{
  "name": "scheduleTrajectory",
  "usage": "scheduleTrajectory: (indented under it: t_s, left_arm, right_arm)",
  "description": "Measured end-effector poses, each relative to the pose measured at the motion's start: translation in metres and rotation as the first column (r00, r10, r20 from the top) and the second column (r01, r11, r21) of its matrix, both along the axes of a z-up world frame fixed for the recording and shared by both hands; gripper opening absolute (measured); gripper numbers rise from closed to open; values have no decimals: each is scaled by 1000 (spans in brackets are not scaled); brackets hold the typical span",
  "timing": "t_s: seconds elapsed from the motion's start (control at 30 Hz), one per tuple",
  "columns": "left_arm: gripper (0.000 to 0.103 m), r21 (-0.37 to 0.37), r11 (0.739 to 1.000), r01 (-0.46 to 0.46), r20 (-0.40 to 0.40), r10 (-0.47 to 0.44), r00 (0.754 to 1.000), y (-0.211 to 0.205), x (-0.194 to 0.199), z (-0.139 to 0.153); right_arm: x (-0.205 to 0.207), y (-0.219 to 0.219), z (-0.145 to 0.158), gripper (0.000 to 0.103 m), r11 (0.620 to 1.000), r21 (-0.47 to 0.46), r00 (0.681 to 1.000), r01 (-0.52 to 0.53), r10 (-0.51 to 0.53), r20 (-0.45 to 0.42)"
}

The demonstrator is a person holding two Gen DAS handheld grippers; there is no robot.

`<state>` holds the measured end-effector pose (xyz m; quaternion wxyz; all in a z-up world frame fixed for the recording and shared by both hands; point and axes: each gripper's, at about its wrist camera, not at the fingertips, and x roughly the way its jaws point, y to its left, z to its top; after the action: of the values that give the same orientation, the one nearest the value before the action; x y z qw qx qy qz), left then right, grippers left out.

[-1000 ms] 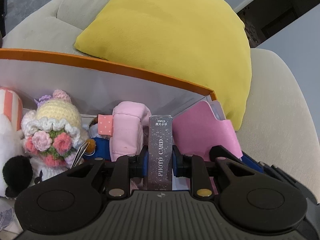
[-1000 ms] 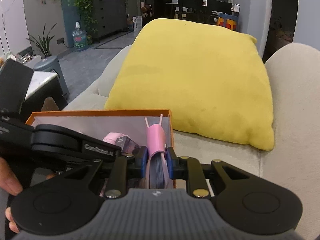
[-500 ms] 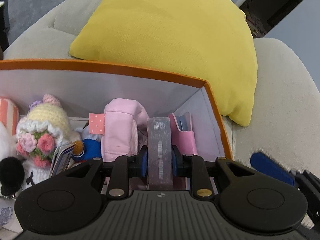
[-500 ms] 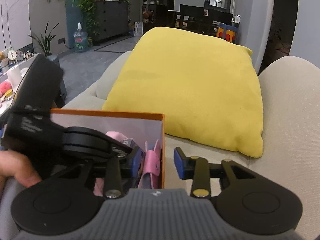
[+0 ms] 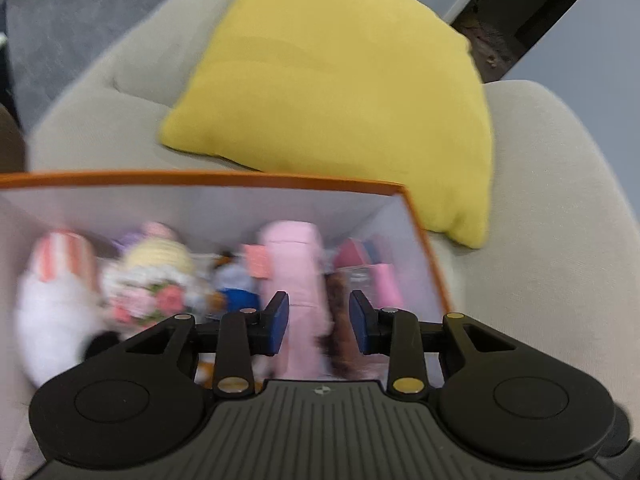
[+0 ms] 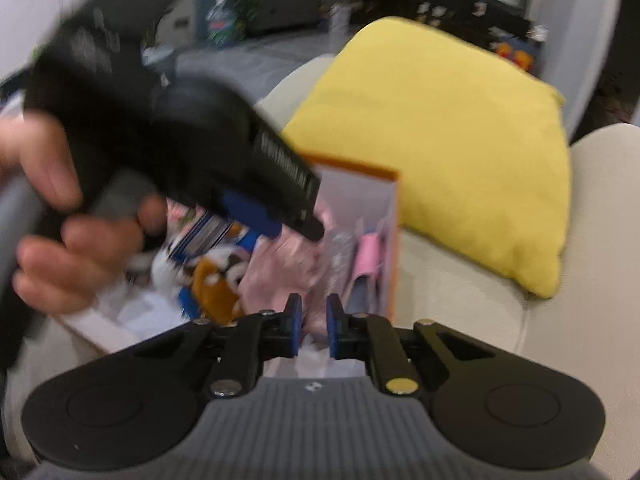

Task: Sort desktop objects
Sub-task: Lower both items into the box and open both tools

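- Left gripper [image 5: 319, 322]: blue-padded fingers spread apart, nothing between them; hovered over the right part of the orange-rimmed box [image 5: 208, 179]. In the right wrist view its black body appeared high at left, a hand [image 6: 60, 216] wrapped round the grip.
- Right gripper [image 6: 313, 325]: jaws drawn close with a narrow gap; whether anything was pinched there could not be told through the blur. Positioned above the box's right end.
- Box interior, left wrist view, blurred: pink plush pouch [image 5: 296, 280] upright near the middle; pink card holder [image 5: 386, 280] against the right wall; glittery silver card box [image 6: 338, 258] standing between the two.
- Further left in the box: crocheted doll with flower bouquet [image 5: 154, 276]; striped orange-and-white plush [image 5: 62, 260] at the far left end.
- Brown-and-white plush animal [image 6: 218, 280] lay low in the box, right wrist view.
- Surroundings: box rested on a beige sofa [image 5: 560, 248]; yellow cushion [image 5: 344, 100] just behind the box's far right corner.
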<state>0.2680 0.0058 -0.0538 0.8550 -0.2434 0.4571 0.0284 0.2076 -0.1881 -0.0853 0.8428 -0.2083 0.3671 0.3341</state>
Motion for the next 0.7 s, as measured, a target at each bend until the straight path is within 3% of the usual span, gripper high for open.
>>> scheduleTrajectory:
  t_s: [0.07,0.27,0.47,0.7]
  left_arm:
    - [37,8,1000,-21,-4,21,1000,7,0,-3]
    - [37,-98,995,-3,-27,0,1000,19,13,-21]
    - [28,-101,994,43,-7,-44,999,12,26,-23]
    - [24,-95,994,52,-14,-54,998,2,25,-19]
  right_arm:
    - [4,7,-5,13,999,-40,1000,-4,4,4]
    - [24,14,-12,14,996,-87,1000,-3,2,-16]
    - [26,11,-17,14,995,-96,998,-25,19,-67]
    - [25,21,-24,14,981,-177,992,-77,58,-111]
